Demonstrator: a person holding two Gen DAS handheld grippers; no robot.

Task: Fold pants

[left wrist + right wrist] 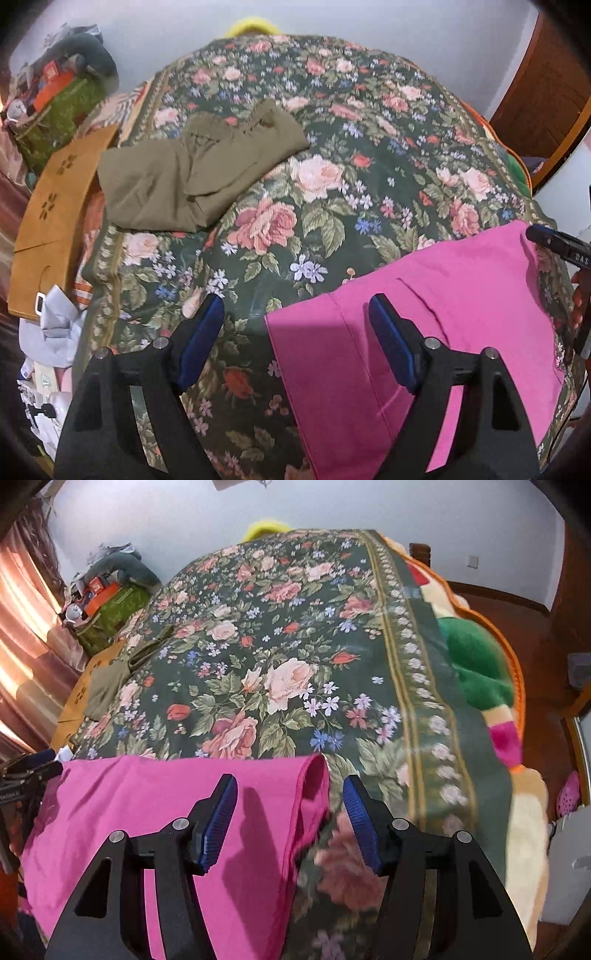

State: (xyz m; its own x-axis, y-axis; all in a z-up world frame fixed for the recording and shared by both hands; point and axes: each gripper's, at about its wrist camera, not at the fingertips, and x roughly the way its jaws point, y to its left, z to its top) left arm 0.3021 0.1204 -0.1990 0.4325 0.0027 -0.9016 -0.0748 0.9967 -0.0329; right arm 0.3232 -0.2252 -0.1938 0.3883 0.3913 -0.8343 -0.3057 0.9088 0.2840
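The pink pants [424,332] lie at the bed's [295,646] near edge: light, limp cloth; pinch corners. Left tongs [295,317] and right tongs [290,794] gape, empty.

Under both my claws: pants [424,332], solid magenta-pink, no print. Left claw [297,314] and right claw [290,797]: black frames, blue ribbed pads. Bedspread [332,166] ahead of the claws: dark green, pink roses, small blue and white flowers, green leaves. Far ahead-left of my left claw: plain olive-khaki garment [184,177]. Beyond it, tan-orange board [55,206] with dark flower marks.
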